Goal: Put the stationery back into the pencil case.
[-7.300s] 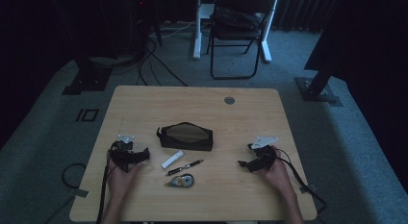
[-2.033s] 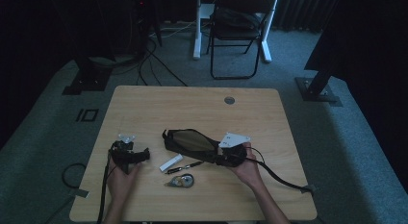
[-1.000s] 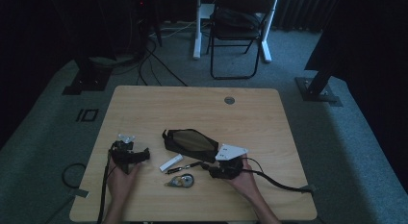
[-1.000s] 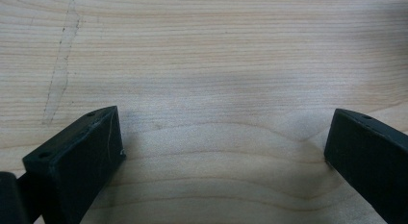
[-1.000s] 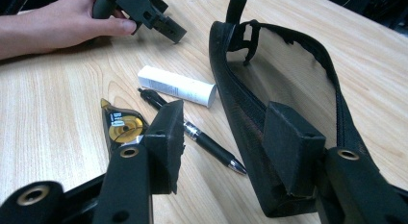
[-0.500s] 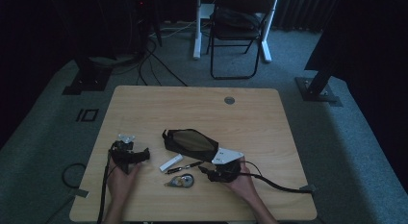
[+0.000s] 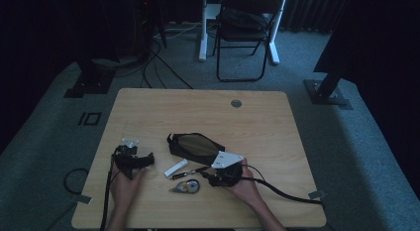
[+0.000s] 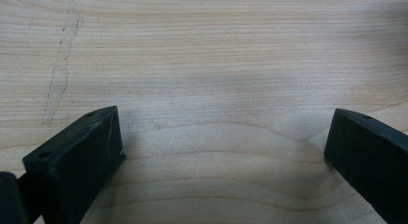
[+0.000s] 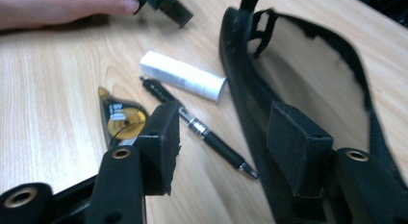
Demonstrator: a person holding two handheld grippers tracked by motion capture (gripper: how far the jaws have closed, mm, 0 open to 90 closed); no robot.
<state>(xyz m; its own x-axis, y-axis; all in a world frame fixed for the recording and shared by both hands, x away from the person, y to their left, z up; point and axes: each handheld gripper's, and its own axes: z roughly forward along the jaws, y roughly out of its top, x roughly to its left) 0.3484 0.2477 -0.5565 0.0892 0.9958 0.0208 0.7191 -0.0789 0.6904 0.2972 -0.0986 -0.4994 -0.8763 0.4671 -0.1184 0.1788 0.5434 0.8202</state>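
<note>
Reaching for the pen (image 7: 194, 171), the right gripper (image 7: 212, 179) is seen in the high view just beside the open black pencil case (image 7: 194, 145), while the left gripper (image 7: 143, 160) is rested on the table (image 7: 267, 122) with nothing between its jaws. In the left gripper view, its jaws are spread over bare wood. In the right gripper view, the jaws have just been opening; the pen (image 9: 202, 131) is framed between them, untouched, so the case rim (image 9: 240, 84) could be snagged, or the correction tape (image 9: 120, 119) nudged by the near jaw.
</note>
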